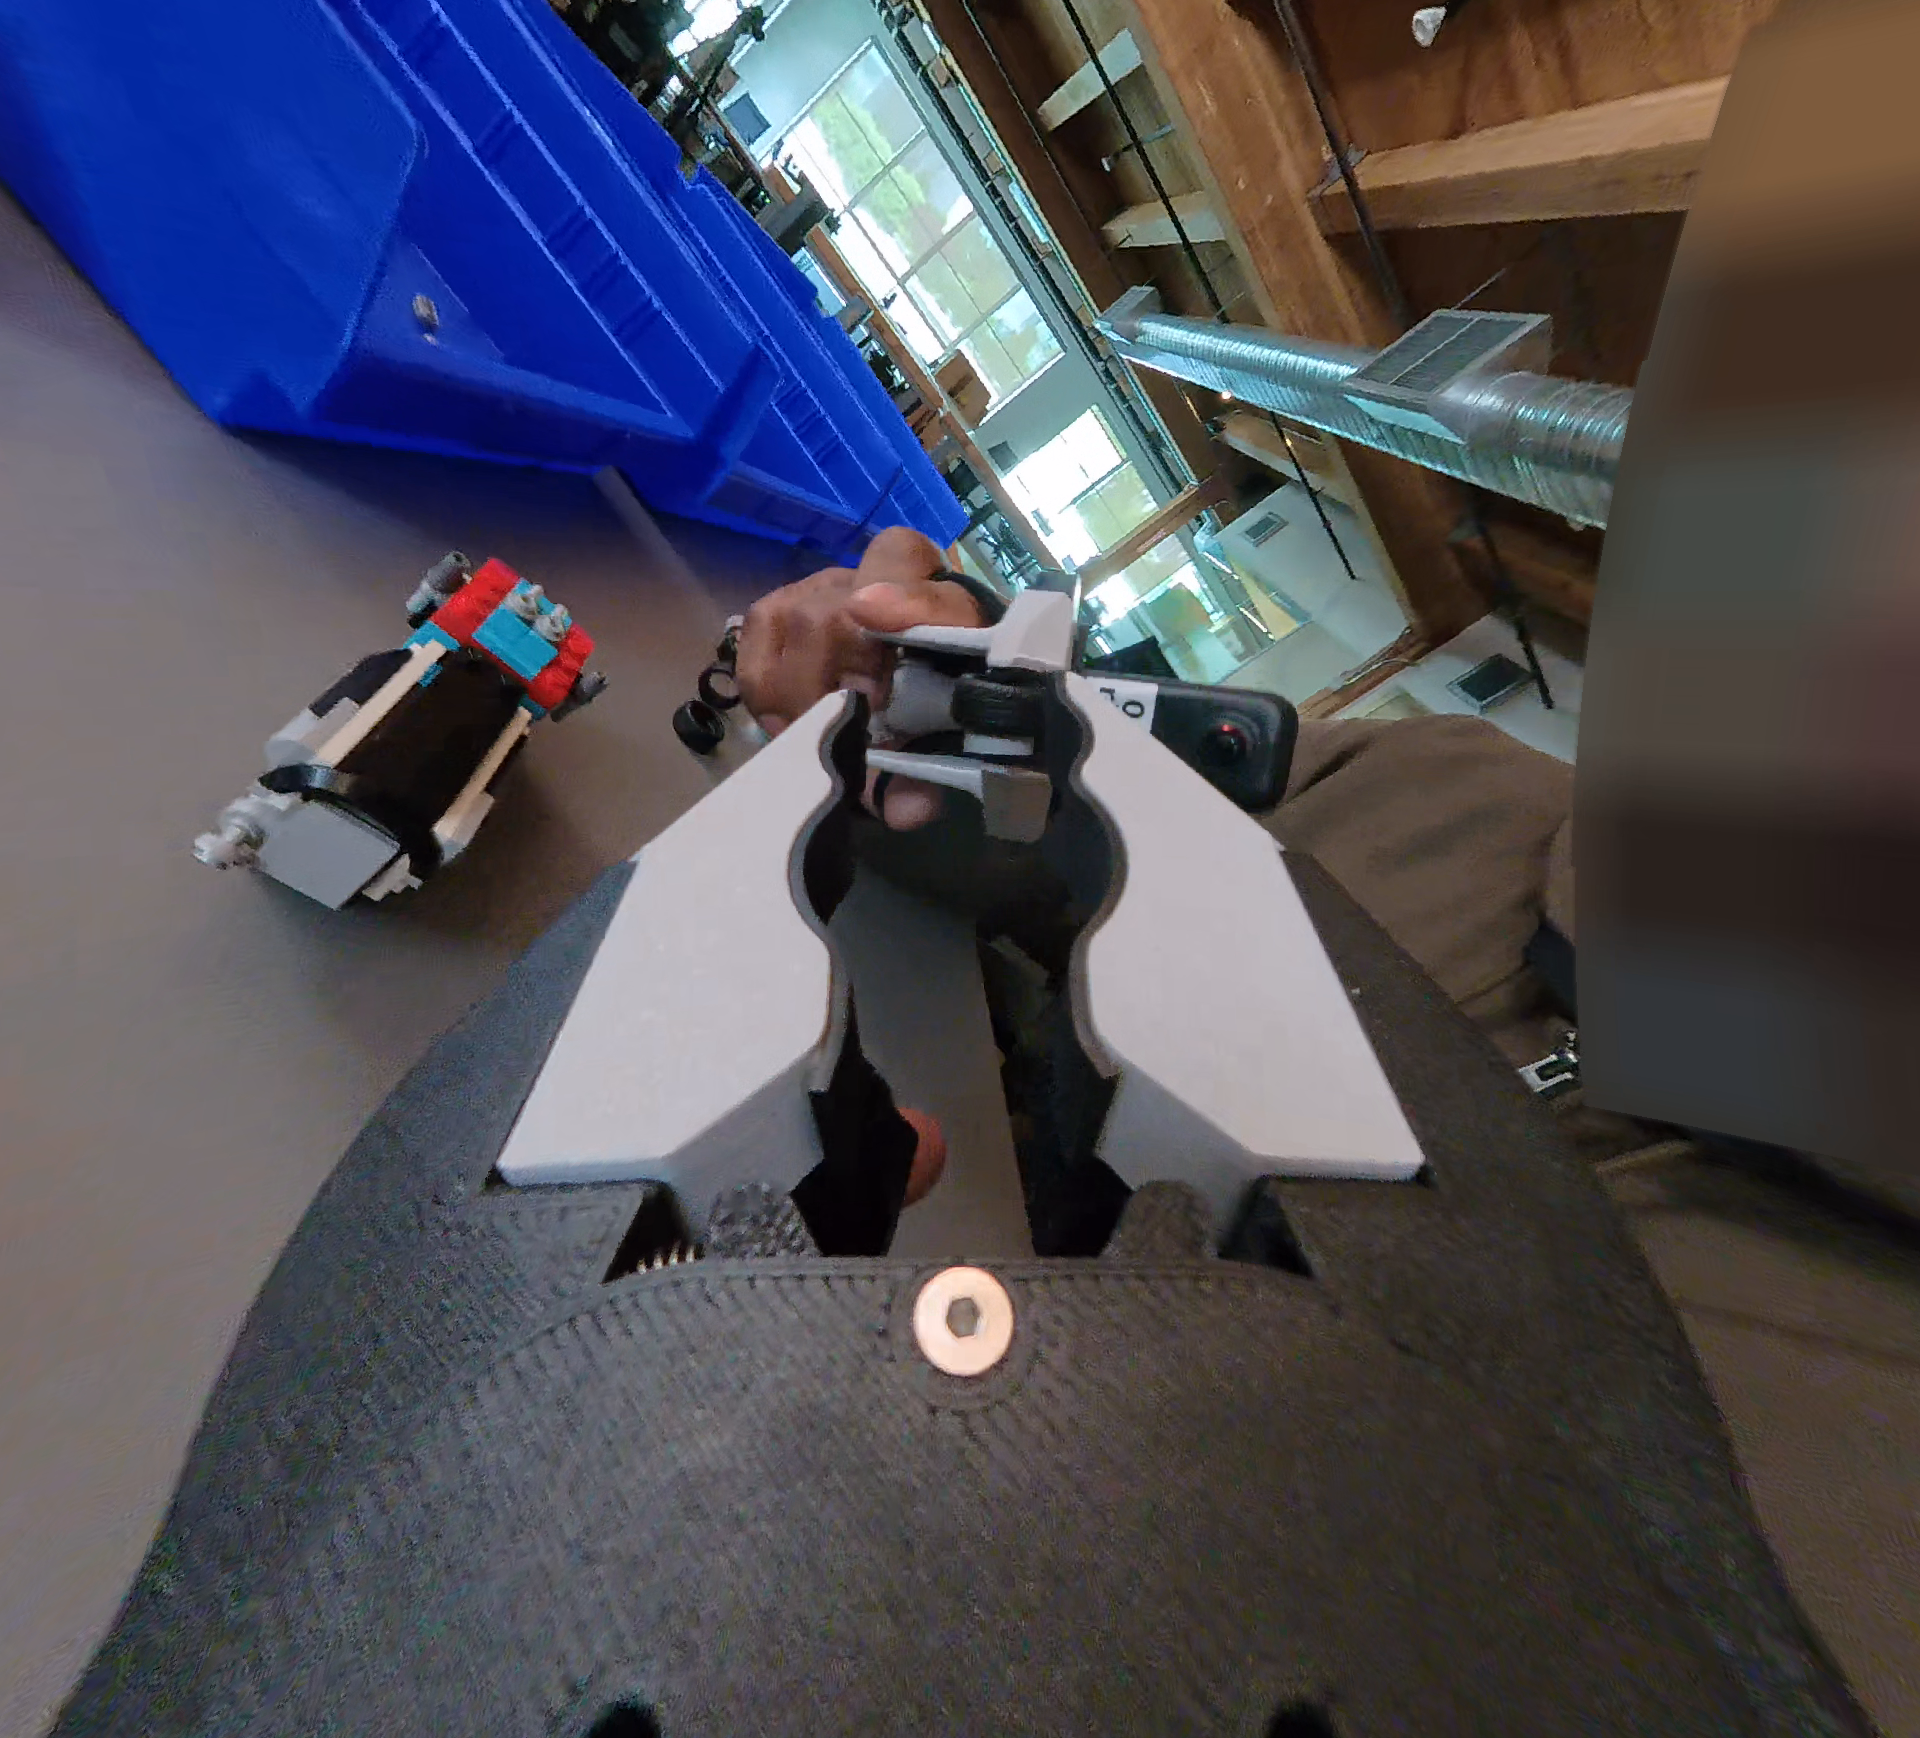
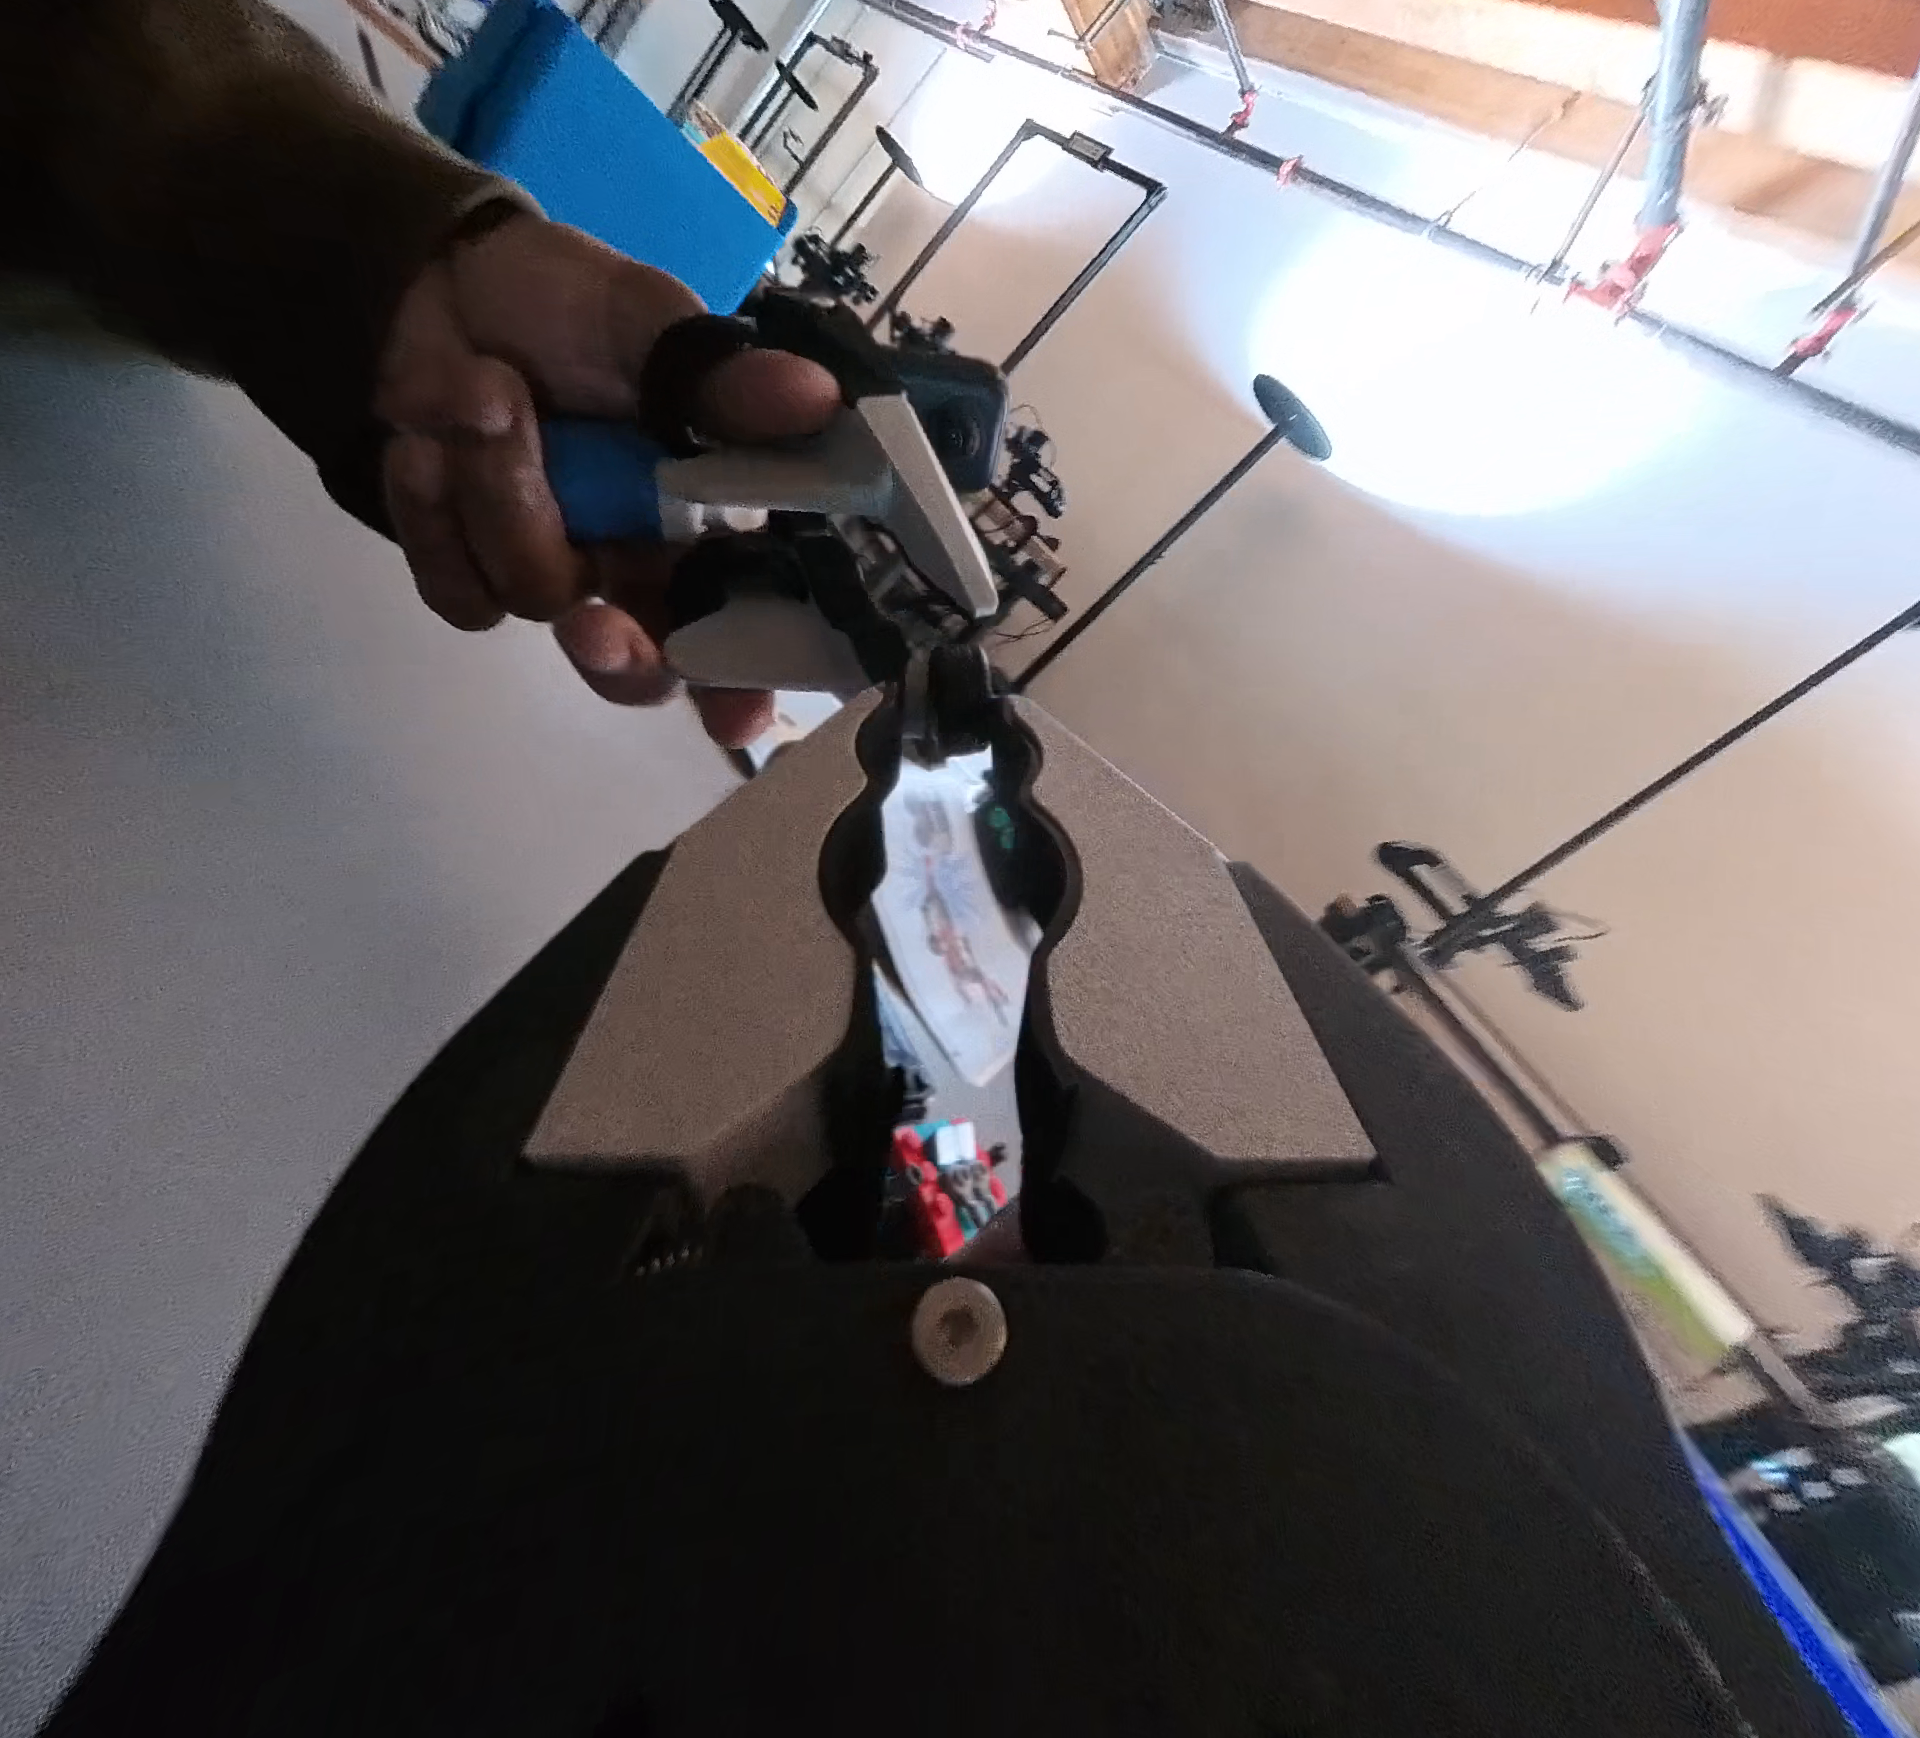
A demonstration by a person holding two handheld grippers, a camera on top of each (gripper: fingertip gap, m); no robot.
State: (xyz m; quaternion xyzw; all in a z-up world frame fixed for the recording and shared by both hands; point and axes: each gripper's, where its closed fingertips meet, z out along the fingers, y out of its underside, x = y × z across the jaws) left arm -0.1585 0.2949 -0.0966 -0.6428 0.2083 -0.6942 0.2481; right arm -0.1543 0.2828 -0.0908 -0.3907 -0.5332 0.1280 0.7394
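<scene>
A row of large blue plastic storage bins (image 1: 416, 182) is seen along the back of a dark grey tabletop (image 1: 156, 597), on which a brick-built toy vehicle in red, teal, black and white (image 1: 405, 732) is laid on its side, no wheels seen fitted. Above the table, a small black rubber tyre on a grey hub (image 1: 1003, 701) is pinched between the fingers of the right gripper (image 2: 948, 712). The left gripper (image 1: 964, 717) is held with its fingers spread apart to either side of that wheel, not pressed on it. Two loose black tyres (image 1: 696, 722) are left on the table nearby.
</scene>
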